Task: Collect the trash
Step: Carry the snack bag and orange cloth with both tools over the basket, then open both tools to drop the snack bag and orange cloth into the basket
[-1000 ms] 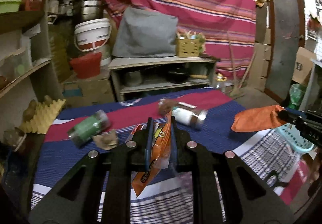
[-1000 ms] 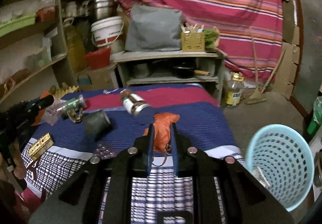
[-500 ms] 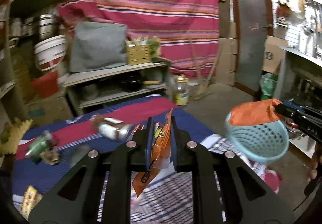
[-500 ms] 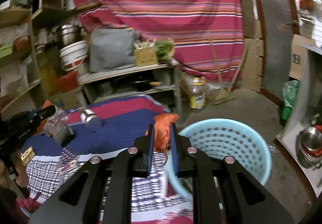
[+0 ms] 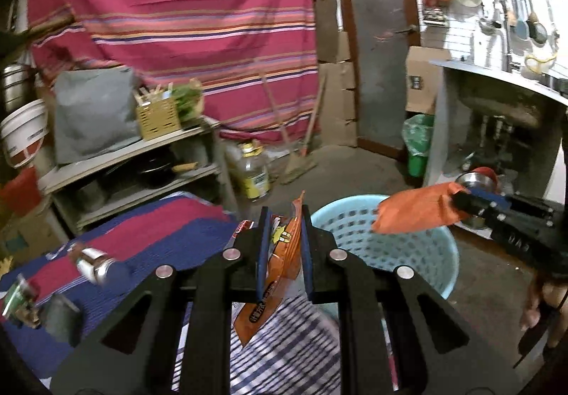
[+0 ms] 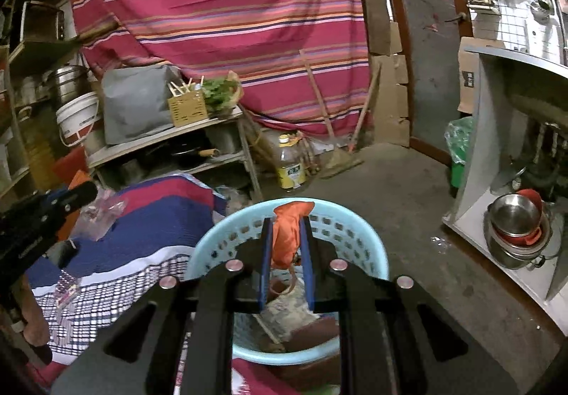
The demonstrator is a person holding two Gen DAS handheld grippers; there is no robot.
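My left gripper [image 5: 284, 253] is shut on an orange snack wrapper [image 5: 280, 267] and holds it over the table's right edge, beside the light blue basket [image 5: 419, 249]. My right gripper [image 6: 285, 253] is shut on a crumpled orange bag [image 6: 285, 235] and holds it above the basket [image 6: 358, 235], which has paper and brown scraps in it. The right gripper with its orange bag [image 5: 415, 210] shows at the right of the left wrist view. The left gripper [image 6: 71, 198] shows at the left of the right wrist view.
A jar [image 5: 94, 263], a green bottle [image 5: 17, 295] and a dark cup [image 5: 60, 313] lie on the striped tablecloth [image 5: 159, 228]. A clear wrapper [image 6: 101, 214] and a small packet [image 6: 65, 288] lie there too. An oil bottle [image 6: 291, 164], a broom and steel bowls [image 6: 518, 231] stand on the floor.
Both grippers have swung right from over the table toward the basket, each still holding its item. The right gripper now hangs over the basket's opening.
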